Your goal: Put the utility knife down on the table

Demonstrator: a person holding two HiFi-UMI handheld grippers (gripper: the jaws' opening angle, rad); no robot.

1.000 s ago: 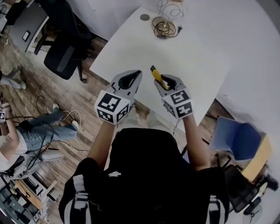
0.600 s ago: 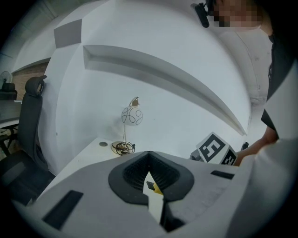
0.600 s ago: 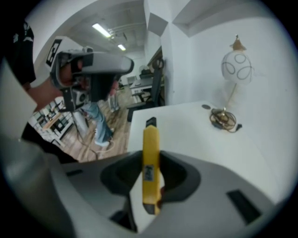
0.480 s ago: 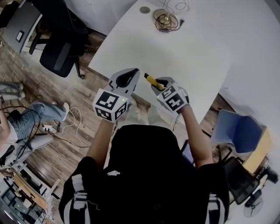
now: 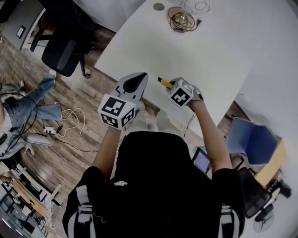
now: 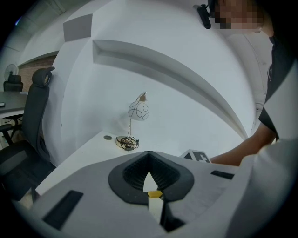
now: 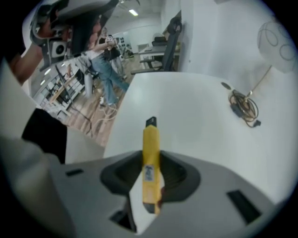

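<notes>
The yellow utility knife with a black tip stands out past my right gripper, which is shut on its handle. In the head view the right gripper points steeply down over the white table near its front edge, with the knife poking out to the left. My left gripper hovers just left of it, shut and holding nothing. In the left gripper view its jaws meet at the tips, and a bit of the yellow knife shows through the gap below.
A coiled cable and a small round disc lie at the table's far end. A black office chair stands on the wooden floor at left, and a blue chair at right. A person and cables are on the floor.
My right gripper has tipped steeply downward and sunk toward the table with the knife still in it. The left gripper has dropped a little.
</notes>
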